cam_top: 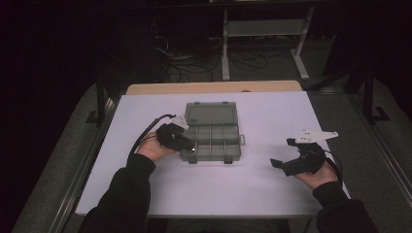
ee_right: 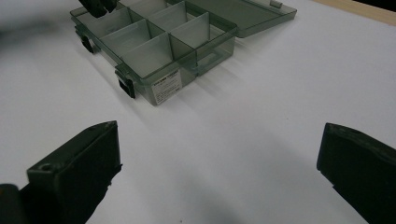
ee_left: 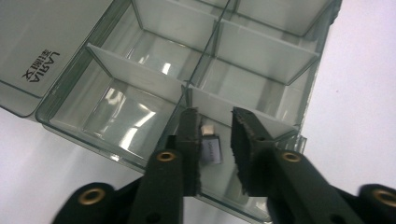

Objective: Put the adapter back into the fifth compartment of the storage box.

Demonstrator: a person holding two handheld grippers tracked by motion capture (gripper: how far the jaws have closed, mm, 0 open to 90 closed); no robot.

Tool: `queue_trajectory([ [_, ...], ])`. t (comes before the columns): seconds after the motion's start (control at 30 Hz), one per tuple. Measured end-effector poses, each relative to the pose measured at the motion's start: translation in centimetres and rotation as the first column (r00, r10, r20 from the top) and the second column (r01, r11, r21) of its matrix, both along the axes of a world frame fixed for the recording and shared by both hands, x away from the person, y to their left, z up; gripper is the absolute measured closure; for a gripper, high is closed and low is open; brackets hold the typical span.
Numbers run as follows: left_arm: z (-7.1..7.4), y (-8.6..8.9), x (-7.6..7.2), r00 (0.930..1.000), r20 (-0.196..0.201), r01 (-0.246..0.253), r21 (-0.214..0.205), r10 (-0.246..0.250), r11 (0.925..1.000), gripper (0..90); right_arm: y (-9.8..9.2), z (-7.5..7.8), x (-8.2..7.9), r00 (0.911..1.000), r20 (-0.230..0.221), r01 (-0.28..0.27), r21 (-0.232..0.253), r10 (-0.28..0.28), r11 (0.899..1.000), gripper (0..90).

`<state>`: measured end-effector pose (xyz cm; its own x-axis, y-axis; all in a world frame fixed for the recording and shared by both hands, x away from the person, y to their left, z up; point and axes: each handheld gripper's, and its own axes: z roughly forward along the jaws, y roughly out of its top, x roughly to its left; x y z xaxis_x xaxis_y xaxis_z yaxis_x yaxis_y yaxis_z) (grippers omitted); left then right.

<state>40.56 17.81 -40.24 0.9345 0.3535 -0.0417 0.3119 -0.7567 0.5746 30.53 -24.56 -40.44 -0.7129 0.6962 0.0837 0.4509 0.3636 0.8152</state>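
A translucent grey compartment box (cam_top: 212,156) lies on the white table top (cam_top: 272,116) with its lid (cam_top: 211,114) folded flat behind it. My left gripper (cam_top: 192,147) hovers over the box's near-left corner. In the left gripper view its jaws (ee_left: 215,114) stand a little apart above a corner compartment (ee_left: 261,126). A small silver piece (ee_left: 211,145) lies on the compartment floor beside the left jaw, and the pads do not press on it. My right gripper (cam_top: 283,152) rests at the right, wide open (ee_right: 219,137) and holding nothing, facing the box (ee_right: 154,46).
Other compartments in view look bare (ee_left: 126,112). A wooden edge (cam_top: 214,87) shows beyond the white top. On the dark floor behind stand a metal frame (cam_top: 265,29) and loose cables (cam_top: 184,63). White table surface lies between the box and the right gripper.
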Motion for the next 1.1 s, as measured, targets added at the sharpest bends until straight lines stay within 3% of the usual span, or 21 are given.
queue_trajectory([
  [0.23, 0.6, 0.3, -0.2, 1.0, 0.004, 0.001, -0.036, -0.001, 0.9993, 62.4, 0.0, 0.0, 0.0, 1.0, 0.0, 0.001, -0.001, -0.001, 1.0, 0.0],
  [0.33, 0.8, 0.6, -0.2, 1.0, -0.008, 0.002, -0.068, -0.003, 0.9977, 52.4, 0.0, 0.0, 0.0, 1.0, 0.0, 0.0, 0.0, 0.0, 1.0, 0.0],
  [0.53, 1.0, 0.9, -0.3, 1.0, -0.005, 0.006, -0.096, -0.007, 0.9954, 42.7, 0.0, 0.0, 0.0, 1.0, -0.001, 0.0, 0.0, 0.0, 1.0, 0.0],
  [0.57, 1.3, 1.2, -0.5, 1.0, 0.001, -0.001, -0.122, 0.002, 0.9926, 42.7, 0.0, 0.0, 0.0, 1.0, -0.001, 0.0, 0.0, 0.0, 1.0, 0.0],
  [1.1, 2.7, 2.6, -1.5, 0.9991, 0.04, -0.007, -0.164, 0.014, 0.9865, 22.3, 0.1, 0.0, -0.1, 1.0, 0.001, 0.0, -0.001, 0.0, 1.0, 0.0],
])
